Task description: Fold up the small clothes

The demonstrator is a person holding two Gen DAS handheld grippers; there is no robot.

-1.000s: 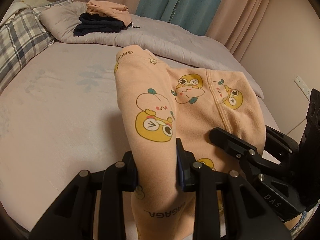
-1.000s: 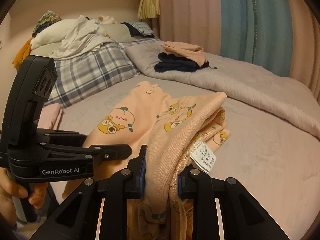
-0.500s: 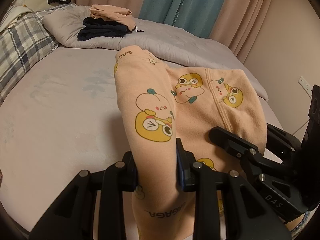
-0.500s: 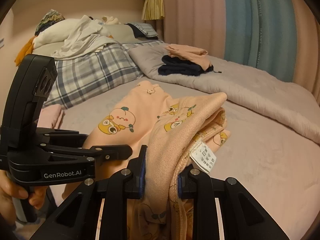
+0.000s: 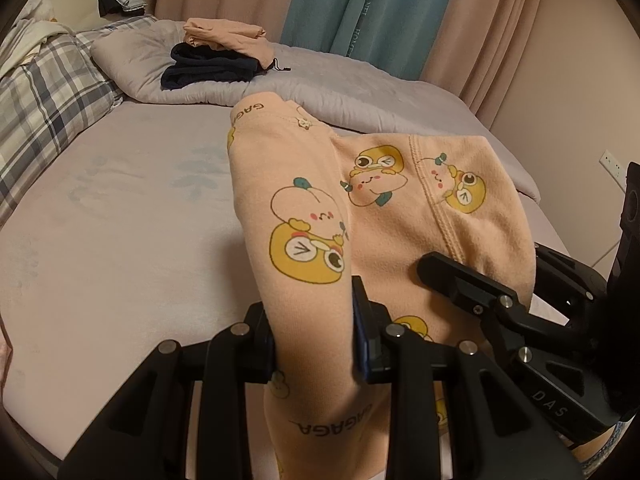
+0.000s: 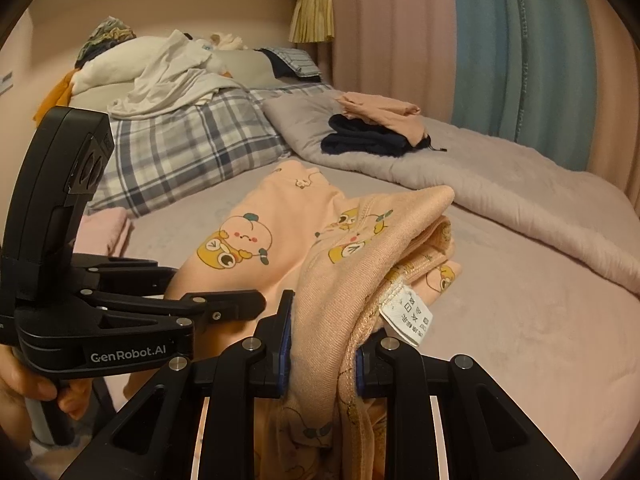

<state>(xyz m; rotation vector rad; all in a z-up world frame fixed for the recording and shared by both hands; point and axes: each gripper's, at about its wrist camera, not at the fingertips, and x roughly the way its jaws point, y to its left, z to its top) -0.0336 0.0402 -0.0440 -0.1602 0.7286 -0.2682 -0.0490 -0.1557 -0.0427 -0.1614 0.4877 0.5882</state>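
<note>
Both grippers are clamped on the same garment. Left gripper (image 5: 314, 340) has its jaws pressed against a thick fold of the peach cartoon-print pants (image 5: 304, 216), the fabric bulging up between the two fingers and hanging down below them, where the printed word "GAGAGA" shows. Right gripper (image 6: 322, 344) pinches a bunched edge of the pants (image 6: 280, 224) at the ribbed waistband, with the white care label (image 6: 408, 316) dangling just beside its right finger.

From the grippers the pants reach forward onto the lavender bed sheet (image 5: 120, 208), one leg lying flat along the bed with yellow-and-peach characters facing up, the waist part doubled over beside it. In the right wrist view the left gripper appears at the left, held by a bare hand (image 6: 24, 392), its fingers lying against the peach cloth.

Farther back, a grey quilt (image 5: 360, 92) runs across the bed. On it sits a small pile: a folded peach garment (image 5: 224, 36) on top of a folded navy garment (image 5: 208, 68). A plaid pillow (image 6: 180, 148) lies at the head of the bed, with white clothes (image 6: 160, 76) heaped above it. Teal and pink curtains (image 5: 360, 12) hang behind.
</note>
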